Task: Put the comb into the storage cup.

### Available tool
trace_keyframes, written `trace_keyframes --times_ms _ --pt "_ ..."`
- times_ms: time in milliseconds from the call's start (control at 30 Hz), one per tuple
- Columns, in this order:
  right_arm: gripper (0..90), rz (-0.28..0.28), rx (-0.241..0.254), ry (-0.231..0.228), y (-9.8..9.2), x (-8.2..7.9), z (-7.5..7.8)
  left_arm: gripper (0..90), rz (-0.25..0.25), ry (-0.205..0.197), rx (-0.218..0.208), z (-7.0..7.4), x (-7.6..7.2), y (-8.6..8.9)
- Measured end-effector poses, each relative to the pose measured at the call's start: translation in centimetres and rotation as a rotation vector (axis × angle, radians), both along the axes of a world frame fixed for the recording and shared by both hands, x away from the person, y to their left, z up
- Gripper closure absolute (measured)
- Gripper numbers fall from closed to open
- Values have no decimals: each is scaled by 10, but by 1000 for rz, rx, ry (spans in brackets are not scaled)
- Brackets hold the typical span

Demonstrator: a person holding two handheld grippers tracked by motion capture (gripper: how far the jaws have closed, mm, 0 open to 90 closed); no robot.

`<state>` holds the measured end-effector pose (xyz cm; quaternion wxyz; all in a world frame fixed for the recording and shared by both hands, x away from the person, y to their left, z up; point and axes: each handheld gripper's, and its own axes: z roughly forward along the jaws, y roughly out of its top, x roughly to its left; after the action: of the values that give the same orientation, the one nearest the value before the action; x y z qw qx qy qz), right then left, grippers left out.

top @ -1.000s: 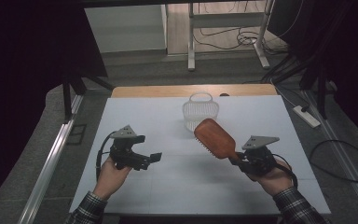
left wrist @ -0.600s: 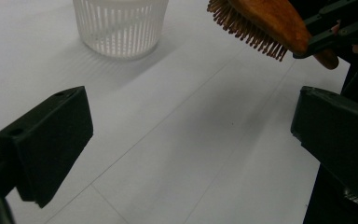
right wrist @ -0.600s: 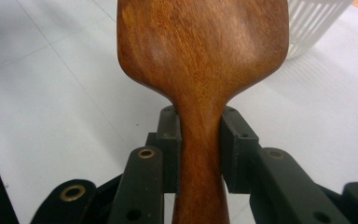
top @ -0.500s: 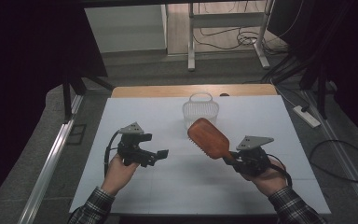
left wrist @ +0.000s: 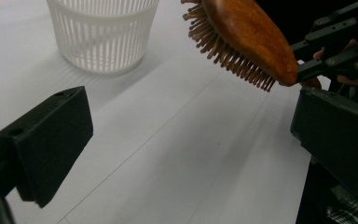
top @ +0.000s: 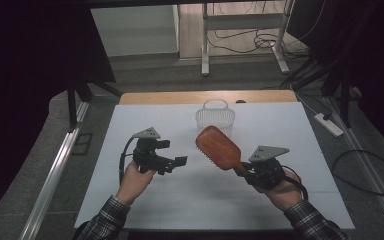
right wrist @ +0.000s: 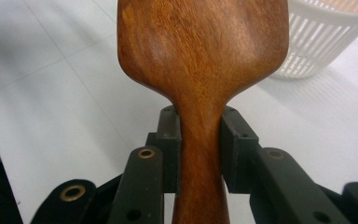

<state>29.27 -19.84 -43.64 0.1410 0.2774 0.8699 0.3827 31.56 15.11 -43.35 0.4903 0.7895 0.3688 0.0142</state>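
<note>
A wooden hairbrush (top: 219,147) hangs above the white table, its head tilted up to the left and its bristles facing down. My right gripper (top: 242,171) is shut on its handle. In the right gripper view both pads (right wrist: 170,140) press the handle's narrow neck, with the brush's smooth back (right wrist: 200,51) rising ahead. My left gripper (top: 174,165) is held left of the brush, open, pointing toward it with nothing between its jaws. In the left gripper view the bristles (left wrist: 228,56) show at the upper right. A white slatted basket (top: 215,116) stands upright behind the brush.
The white table cover (top: 130,130) has bare room on all sides of the hands. A wooden strip (top: 180,97) runs along its far edge. The basket (left wrist: 102,37) looks hollow inside. On the floor to the right lie a power strip (top: 330,124) and cables.
My left gripper has shifted to the right, closer to the brush. The brush head has swung slightly left in the right gripper's unchanged hold.
</note>
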Motion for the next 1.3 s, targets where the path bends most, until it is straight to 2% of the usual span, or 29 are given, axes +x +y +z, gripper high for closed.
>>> trace_keyframes --times_ms 567,733,967,1133,1300 --pt "720 21 30 -21 11 -3 0 0 -25 48 -45 0 10 -17" --pt "719 25 42 -28 14 -5 -1 0 -38 69 -90 -2 12 -20" --pt "719 42 60 -35 19 -8 -2 0 -56 85 -102 -5 15 -28" --pt "719 46 74 -25 22 -9 -3 0 -59 97 -110 -5 17 -33" --pt "719 51 84 -24 24 -10 -3 0 -88 125 -139 -6 21 -42"
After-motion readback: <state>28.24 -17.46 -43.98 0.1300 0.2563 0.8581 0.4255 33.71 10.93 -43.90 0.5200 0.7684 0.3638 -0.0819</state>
